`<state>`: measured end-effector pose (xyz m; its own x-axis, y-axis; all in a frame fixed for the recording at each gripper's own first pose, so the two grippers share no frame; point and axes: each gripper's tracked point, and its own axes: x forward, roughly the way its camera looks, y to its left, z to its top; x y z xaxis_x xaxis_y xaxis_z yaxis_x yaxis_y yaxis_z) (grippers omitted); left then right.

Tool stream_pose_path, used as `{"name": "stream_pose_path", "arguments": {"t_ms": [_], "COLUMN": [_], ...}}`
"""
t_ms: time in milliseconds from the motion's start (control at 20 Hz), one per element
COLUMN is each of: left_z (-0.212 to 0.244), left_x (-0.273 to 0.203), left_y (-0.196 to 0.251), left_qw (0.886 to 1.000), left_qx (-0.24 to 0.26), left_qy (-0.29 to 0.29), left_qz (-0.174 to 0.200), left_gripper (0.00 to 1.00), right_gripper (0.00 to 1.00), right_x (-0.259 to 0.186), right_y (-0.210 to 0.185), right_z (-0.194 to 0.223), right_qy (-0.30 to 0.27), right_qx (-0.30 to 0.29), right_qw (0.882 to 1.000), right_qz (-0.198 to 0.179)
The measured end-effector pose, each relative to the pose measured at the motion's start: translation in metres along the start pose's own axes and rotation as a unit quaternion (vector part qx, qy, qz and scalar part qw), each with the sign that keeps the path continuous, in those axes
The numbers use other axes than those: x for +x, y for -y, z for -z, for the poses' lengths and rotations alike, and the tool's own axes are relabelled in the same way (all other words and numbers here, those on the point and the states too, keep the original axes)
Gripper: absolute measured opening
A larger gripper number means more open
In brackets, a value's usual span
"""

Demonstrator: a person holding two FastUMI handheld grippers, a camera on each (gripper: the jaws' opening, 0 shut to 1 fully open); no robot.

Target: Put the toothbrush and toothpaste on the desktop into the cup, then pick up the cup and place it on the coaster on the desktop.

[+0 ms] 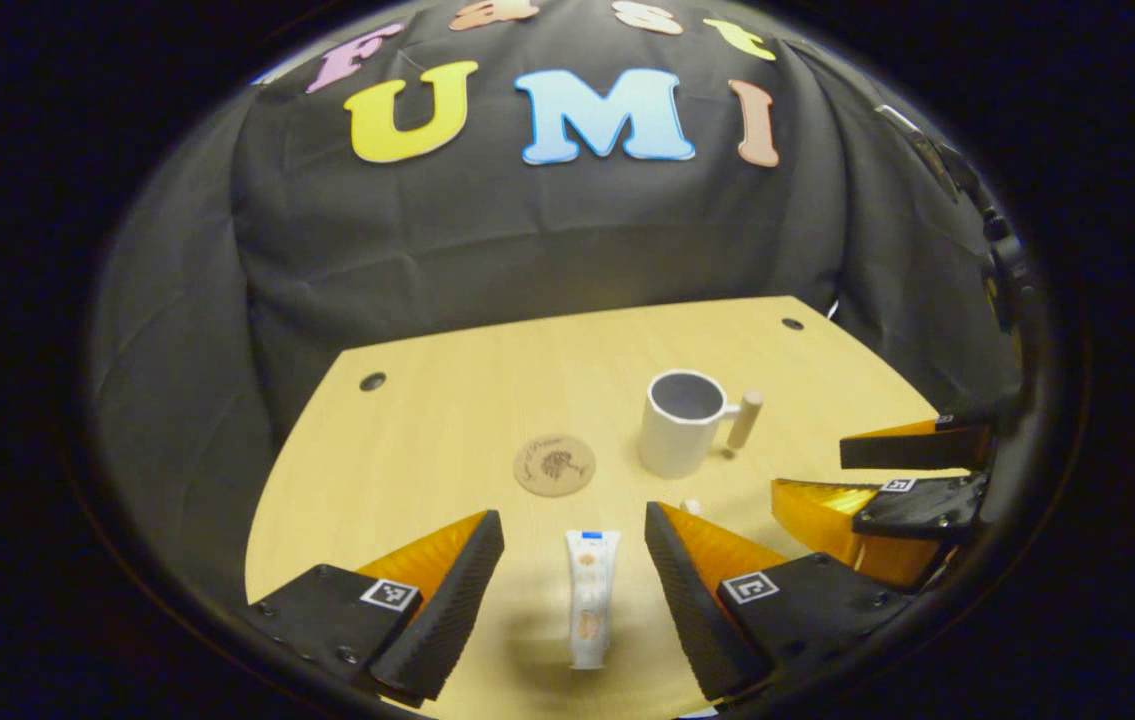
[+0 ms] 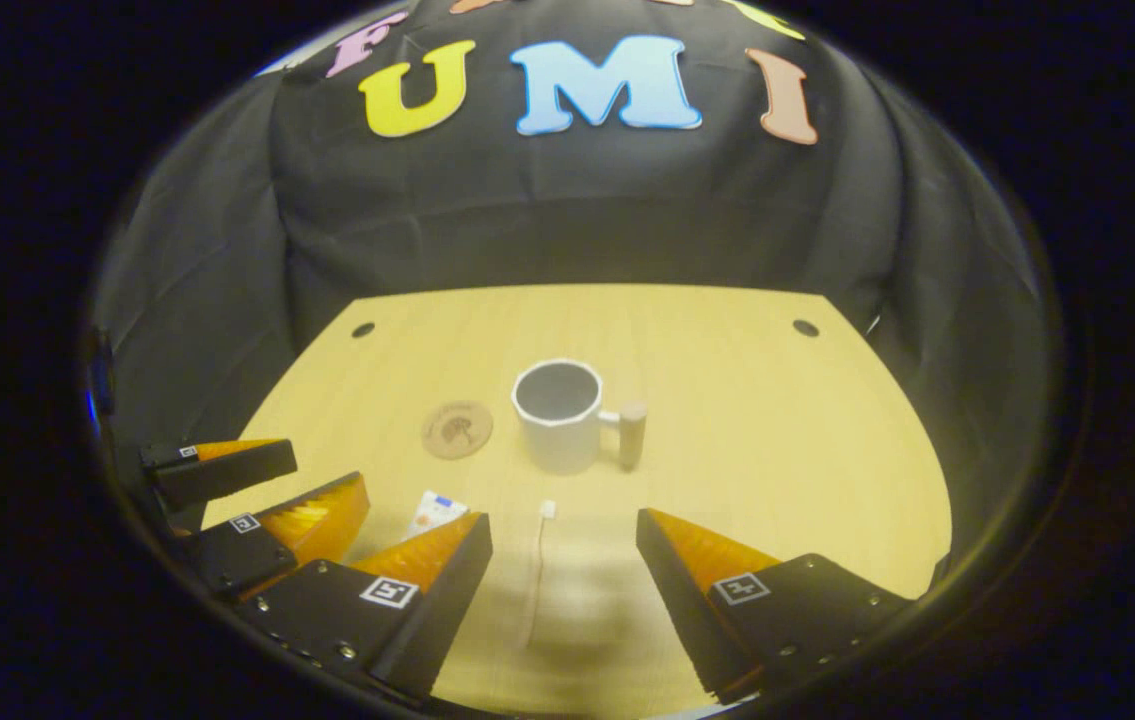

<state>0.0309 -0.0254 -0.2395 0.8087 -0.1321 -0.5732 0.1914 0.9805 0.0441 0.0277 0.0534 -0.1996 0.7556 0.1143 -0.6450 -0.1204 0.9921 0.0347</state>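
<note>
Left gripper view, left to right. The left gripper (image 1: 574, 545) hangs over the near edge of the pale wooden desktop (image 1: 447, 400), jaws spread wide, nothing between the fingers but air. Under the gap lies the white toothpaste tube with a blue cap end and orange print (image 1: 590, 598) — flat on the wood, lengthwise along the view, touching neither finger. Beyond it, the round brown cork coaster with a dark printed motif (image 1: 554, 465), bare. Just right of that, the white faceted cup with a grey inside and a wooden peg handle (image 1: 679, 424), upright, handle pointing right, apart from the coaster. At the right edge, the right gripper (image 1: 832, 470), fingers parted.

Right gripper view, left to right. The left gripper (image 2: 312, 475) at the left edge, open. Toothpaste tube's end (image 2: 437, 510) peeks past a finger. Coaster (image 2: 457, 429), then cup (image 2: 559, 415). The slim white toothbrush (image 2: 537, 570) lies flat, head toward the cup — below the right gripper's (image 2: 564, 545) wide-open jaws, untouched.
</note>
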Motion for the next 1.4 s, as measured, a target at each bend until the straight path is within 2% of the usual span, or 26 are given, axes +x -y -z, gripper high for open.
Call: {"name": "stream_pose_path", "arguments": {"t_ms": [200, 550, 900, 950, 1000, 1100, 1350, 1400], "left_z": [0.038, 0.085, 0.112, 0.118, 0.123, 0.131, 0.132, 0.133], "left_x": [0.022, 0.051, 0.077, 0.079, 0.081, 0.085, 0.084, 0.084], "left_y": [-0.005, -0.002, 0.002, 0.002, 0.001, 0.003, 0.007, 0.008], "left_qw": [0.997, 0.987, 0.976, 0.974, 0.973, 0.969, 0.969, 0.969], "left_qx": [0.0, 0.006, 0.018, 0.018, 0.019, 0.017, 0.006, -0.004], "left_qy": [-0.073, -0.158, -0.215, -0.223, -0.231, -0.245, -0.245, -0.246], "left_qz": [0.001, 0.02, 0.021, 0.019, 0.015, 0.014, 0.017, 0.019], "left_gripper": [0.96, 0.94, 0.96, 0.96, 0.96, 0.96, 0.94, 0.94], "right_gripper": [0.94, 0.94, 0.93, 0.9, 0.92, 0.88, 0.8, 0.82], "right_x": [0.02, 0.052, 0.072, 0.074, 0.075, 0.078, 0.081, 0.082], "right_y": [-0.003, -0.013, -0.013, -0.014, -0.013, -0.014, -0.008, -0.007], "right_z": [0.043, 0.074, 0.087, 0.089, 0.091, 0.096, 0.098, 0.1], "right_qy": [-0.095, -0.184, -0.227, -0.234, -0.24, -0.251, -0.261, -0.265], "right_qx": [-0.002, 0.005, 0.009, 0.007, 0.006, 0.0, -0.007, -0.005], "right_qw": [0.995, 0.983, 0.974, 0.972, 0.971, 0.968, 0.965, 0.964], "right_qz": [0.003, -0.002, 0.003, 0.002, 0.004, 0.003, 0.014, 0.016]}}
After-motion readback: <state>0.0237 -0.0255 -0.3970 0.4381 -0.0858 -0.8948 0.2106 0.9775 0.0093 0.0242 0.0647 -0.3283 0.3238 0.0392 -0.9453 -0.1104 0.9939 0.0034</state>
